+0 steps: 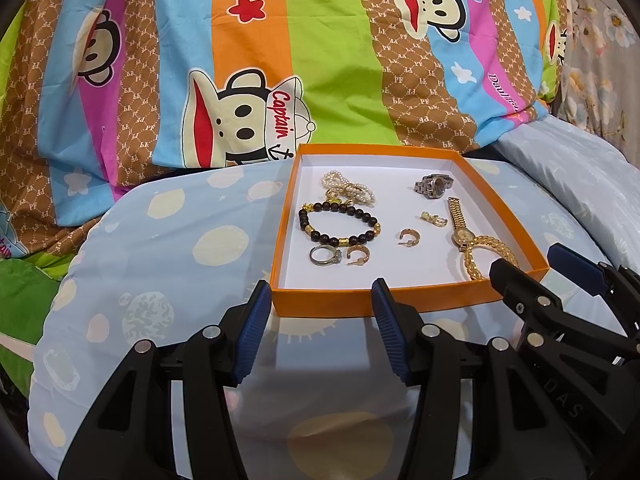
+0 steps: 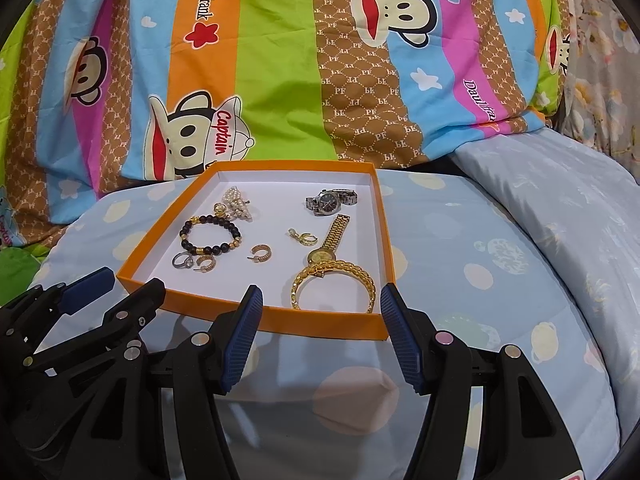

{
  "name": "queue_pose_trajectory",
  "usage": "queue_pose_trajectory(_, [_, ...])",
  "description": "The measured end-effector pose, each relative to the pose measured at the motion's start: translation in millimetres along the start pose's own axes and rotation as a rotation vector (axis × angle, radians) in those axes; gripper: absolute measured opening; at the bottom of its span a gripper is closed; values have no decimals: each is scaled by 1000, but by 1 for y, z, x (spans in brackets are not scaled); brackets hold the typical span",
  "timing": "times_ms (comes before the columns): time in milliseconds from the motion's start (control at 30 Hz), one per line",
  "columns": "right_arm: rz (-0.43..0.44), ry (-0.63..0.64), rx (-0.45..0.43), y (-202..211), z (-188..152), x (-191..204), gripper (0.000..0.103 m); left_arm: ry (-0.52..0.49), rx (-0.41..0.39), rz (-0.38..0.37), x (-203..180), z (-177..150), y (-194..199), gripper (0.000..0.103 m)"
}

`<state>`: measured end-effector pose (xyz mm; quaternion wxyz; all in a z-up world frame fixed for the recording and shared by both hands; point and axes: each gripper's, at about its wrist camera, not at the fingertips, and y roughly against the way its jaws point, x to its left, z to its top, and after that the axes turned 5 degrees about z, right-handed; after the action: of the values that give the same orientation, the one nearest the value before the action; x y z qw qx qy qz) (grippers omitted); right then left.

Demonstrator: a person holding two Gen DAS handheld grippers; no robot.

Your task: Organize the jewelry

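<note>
An orange box [image 1: 320, 300] with a white floor lies on a pale blue cushion; it also shows in the right wrist view [image 2: 320, 322]. Inside lie a pearl bracelet [image 1: 350, 188], a dark bead bracelet [image 1: 340, 222], a silver ring [image 1: 323, 255], gold hoop earrings [image 1: 408, 237], a silver watch [image 1: 434, 185], a gold watch [image 1: 460, 224] and a gold chain bangle [image 2: 334, 282]. My left gripper [image 1: 320, 304] is open and empty at the box's near wall. My right gripper [image 2: 322, 308] is open and empty at the near wall, close to the bangle.
A striped cartoon-monkey blanket [image 1: 280, 40] rises behind the box. A second pale blue pillow [image 2: 560, 200] lies at the right. The right gripper [image 1: 560, 276] shows at the box's right corner in the left wrist view; the left gripper [image 2: 100, 292] shows at the left in the right wrist view.
</note>
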<state>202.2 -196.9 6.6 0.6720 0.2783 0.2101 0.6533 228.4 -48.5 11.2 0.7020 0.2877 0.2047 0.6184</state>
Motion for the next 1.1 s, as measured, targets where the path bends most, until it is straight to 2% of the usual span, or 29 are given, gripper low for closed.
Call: queue_pose_trajectory(1100, [-8, 3, -1, 0, 0, 0, 61, -6, -2, 10, 3, 0, 0, 50])
